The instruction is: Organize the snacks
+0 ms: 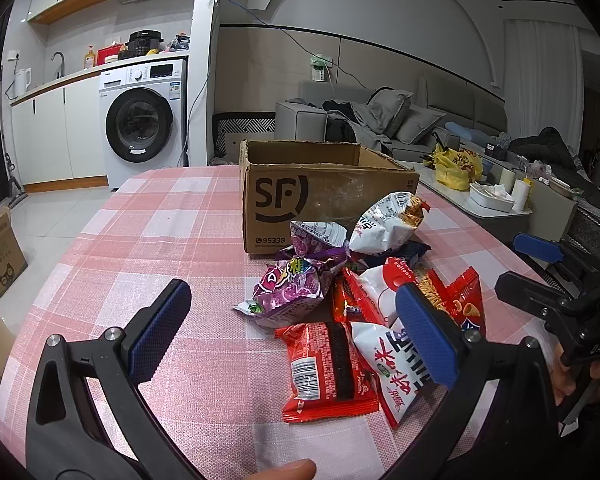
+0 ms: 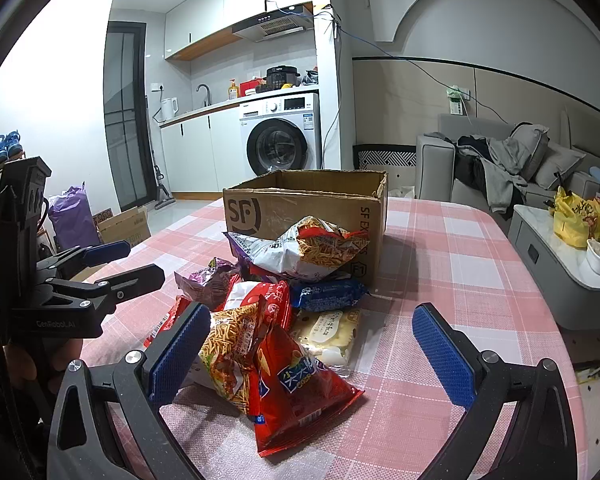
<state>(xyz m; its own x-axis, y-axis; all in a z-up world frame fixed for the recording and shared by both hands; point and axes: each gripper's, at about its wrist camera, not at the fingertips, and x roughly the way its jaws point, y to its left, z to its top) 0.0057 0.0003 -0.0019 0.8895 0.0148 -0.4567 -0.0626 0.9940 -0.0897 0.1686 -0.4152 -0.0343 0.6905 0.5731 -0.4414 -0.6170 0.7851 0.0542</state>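
The left tongs stand wide apart, tilted somewhat downward, with nothing pressed between their blue pads. The right tongs are likewise spread wide and angled down, gripping nothing. A fingertip shows at the bottom edge of the left wrist view.

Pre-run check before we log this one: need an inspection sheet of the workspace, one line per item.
Surface: table with pink plaid cloth, bare on its left side.
Job's things: snack packets piled loose in front of the open cardboard box; box inside not visible.
Clutter: nothing seen on the table besides these.
Grippers: left gripper open, empty; right gripper open, empty, both short of the pile.
Cables: blue cable runs along the back wall; none on the table.
Surroundings: washing machine, sofa with clothes, side table with yellow bag.
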